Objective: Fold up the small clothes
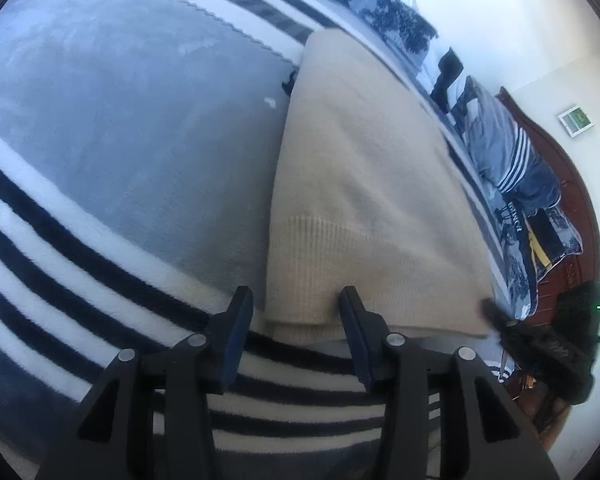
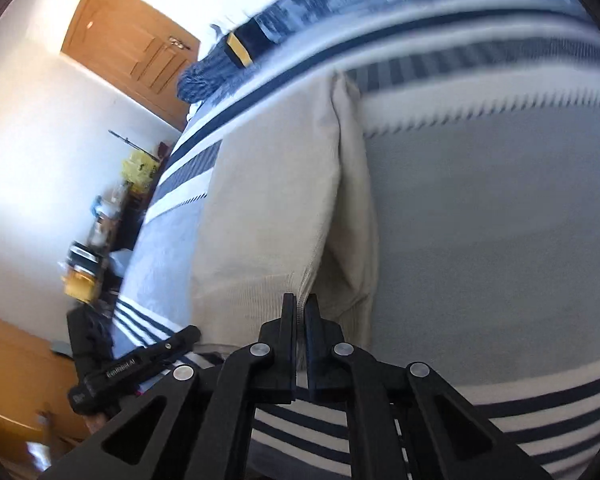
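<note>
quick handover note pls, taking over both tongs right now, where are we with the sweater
Left tongs: open, straddling the near left corner of the beige sweater; pads not pressing on it.
Right tongs: shut on the sweater's near right edge at the ribbed hem, which is pulled up into a ridge.
Sweater lies on the striped blanket, long and narrow, already folded in at least once.
Left: carry the pinched edge over, flatten, finish the fold. The left tongs would probably need to close first to help.
</note>
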